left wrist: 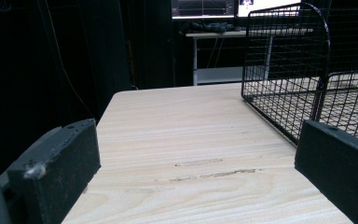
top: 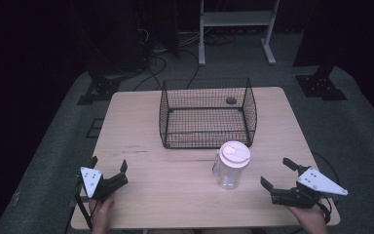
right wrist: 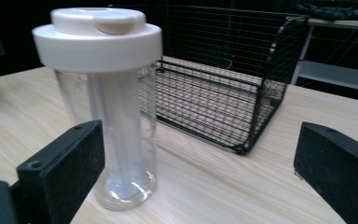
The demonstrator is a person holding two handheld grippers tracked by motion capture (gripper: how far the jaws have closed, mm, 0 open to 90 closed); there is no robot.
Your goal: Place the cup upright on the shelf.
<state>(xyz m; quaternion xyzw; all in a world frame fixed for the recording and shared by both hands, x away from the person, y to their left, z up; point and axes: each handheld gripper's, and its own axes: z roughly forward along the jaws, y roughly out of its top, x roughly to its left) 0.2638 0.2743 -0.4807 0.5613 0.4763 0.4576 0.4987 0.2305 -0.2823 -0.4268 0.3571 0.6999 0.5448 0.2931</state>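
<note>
A lab: dark room, floor cables point(top: 160, 61), metal stand point(top: 236, 29).

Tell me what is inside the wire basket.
The wire basket holds one small dark round object near its back right corner; what it is cannot be told. Otherwise just its mesh floor.

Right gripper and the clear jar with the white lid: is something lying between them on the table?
No. In the high view, bare wooden table lies between the right gripper and the jar.
</note>
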